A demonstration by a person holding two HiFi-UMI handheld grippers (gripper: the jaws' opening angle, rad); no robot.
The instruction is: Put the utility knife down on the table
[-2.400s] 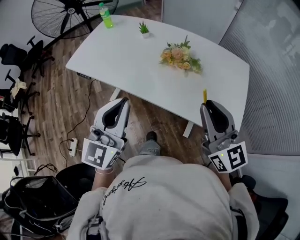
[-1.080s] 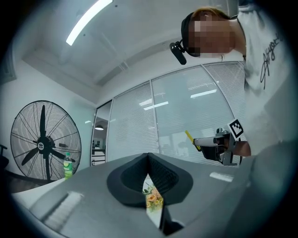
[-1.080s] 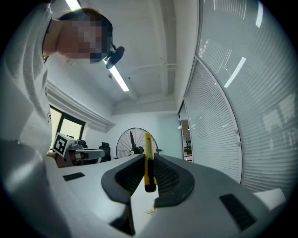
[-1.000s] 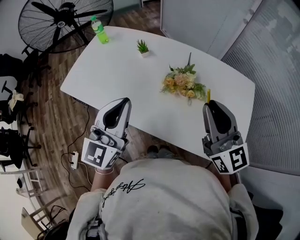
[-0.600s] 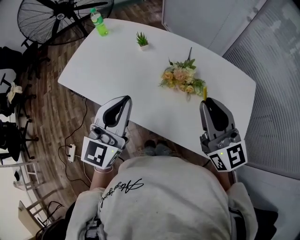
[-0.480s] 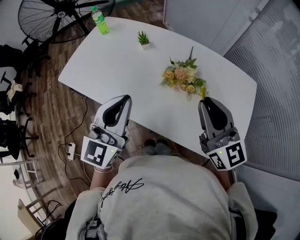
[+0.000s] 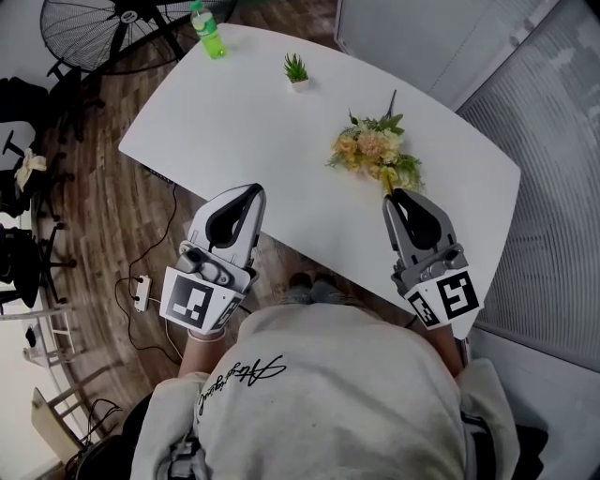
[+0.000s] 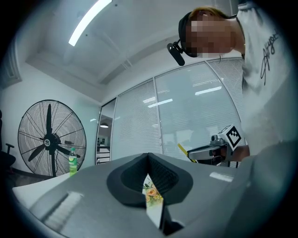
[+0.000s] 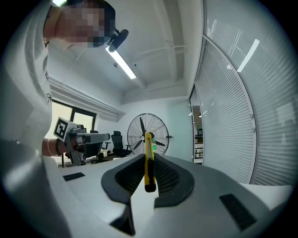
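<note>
A yellow utility knife [image 9: 148, 158] stands upright between the jaws of my right gripper [image 9: 150, 173], which is shut on it. In the head view the right gripper [image 7: 395, 196] hangs over the near right part of the white table [image 7: 253, 122], its tip close to the bouquet [image 7: 373, 155]. Only the knife's yellow tip [image 7: 385, 187] shows there. My left gripper [image 7: 252, 190] hovers at the table's near edge, shut with nothing in it. In the left gripper view its tips [image 8: 148, 157] meet.
A small potted plant [image 7: 297, 68] and a green bottle [image 7: 208, 17] stand at the table's far side. A big floor fan [image 7: 103, 19] and office chairs [image 7: 23, 103] are at the left. A power strip [image 7: 142, 291] lies on the wood floor. Slatted blinds [image 7: 553, 187] run along the right.
My right gripper has come down and to the left with the knife, closer to the bouquet. The left gripper has hardly moved.
</note>
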